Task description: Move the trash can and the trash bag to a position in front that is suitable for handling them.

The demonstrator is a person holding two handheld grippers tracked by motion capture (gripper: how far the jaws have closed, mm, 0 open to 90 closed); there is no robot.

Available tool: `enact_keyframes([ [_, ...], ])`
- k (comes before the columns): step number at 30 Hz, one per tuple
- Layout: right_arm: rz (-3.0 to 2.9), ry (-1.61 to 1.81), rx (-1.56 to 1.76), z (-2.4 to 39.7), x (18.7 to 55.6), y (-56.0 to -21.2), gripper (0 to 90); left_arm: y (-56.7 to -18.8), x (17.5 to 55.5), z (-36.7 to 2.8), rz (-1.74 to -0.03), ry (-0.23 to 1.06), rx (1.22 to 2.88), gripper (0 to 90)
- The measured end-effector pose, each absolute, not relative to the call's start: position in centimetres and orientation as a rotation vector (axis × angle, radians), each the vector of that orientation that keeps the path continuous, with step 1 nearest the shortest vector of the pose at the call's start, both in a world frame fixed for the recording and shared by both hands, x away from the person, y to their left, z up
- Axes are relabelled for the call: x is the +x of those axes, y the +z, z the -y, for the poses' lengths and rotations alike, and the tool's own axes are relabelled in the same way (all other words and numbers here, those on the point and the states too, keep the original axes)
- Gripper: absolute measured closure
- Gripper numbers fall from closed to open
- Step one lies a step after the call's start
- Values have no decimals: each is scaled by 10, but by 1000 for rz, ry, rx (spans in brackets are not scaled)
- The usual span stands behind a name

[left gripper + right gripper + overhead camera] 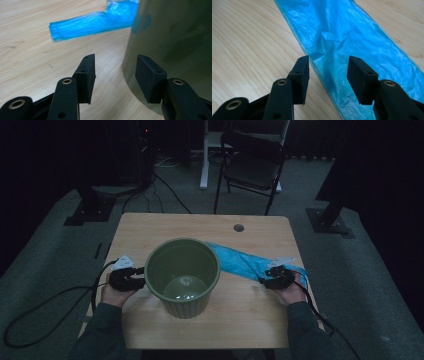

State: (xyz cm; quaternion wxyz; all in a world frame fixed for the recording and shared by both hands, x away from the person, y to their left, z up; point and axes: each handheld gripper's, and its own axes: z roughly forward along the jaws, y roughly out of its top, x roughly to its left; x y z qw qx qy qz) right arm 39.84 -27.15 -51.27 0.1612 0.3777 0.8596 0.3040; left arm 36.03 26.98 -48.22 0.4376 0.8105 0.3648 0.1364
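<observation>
Looking down from the high view: green bin (pixel 182 276) upright in the middle of the wooden desk (pixel 250 320), mouth up, something pale and round showing at its bottom. Behind and to its right, a blue plastic bag (pixel 240 262) lying flat, running out from behind the rim toward the right edge. Left gripper (pixel 131 279) held level just beside the bin's left wall, hand (pixel 116 295) behind it, cable trailing off the desk. Right gripper (pixel 272 276) resting at the bag's near right end, hand (pixel 292 294) behind it. Farther back, on the floor: a folding chair (pixel 252 167), dark stands and loose cables.

Switching to the left gripper view: fingers (pixel 86 75) spread wide, nothing pinched between them, the bin's glossy wall (pixel 172 42) rising close against the right-hand finger; touching or just short of it, cannot tell. Bag (pixel 92 23) seen beyond, flat on the desk, its folded end out past the bin, a detail the high view hides behind the rim.

Over to the right gripper view: fingers (pixel 299 76) apart, hovering at the bag's (pixel 352 37) edge, crinkled blue film under the gap and the right-hand finger, bare wood under the left-hand one. No grip on the film.
</observation>
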Motion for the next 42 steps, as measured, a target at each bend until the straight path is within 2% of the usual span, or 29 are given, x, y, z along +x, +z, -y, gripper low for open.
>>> enact_keyframes([
  [19, -2490, 815, 1133, 270, 410, -528, 502, -480, 352, -264, -884, 329, 2019, 507],
  [25, -2501, 829, 1155, 271, 412, -529, 526, -480, 352, -264, -885, 330, 2019, 507],
  [28, -2493, 829, 1168, 272, 412, -529, 562, -480, 352, -264, -886, 330, 2018, 508],
  [36, -2532, 819, 1166, 272, 412, -526, 800, -480, 352, -264, -888, 334, 2016, 510],
  [42, -2621, 814, 1120, 267, 404, -524, 865, -480, 352, -264, -889, 333, 2012, 512],
])
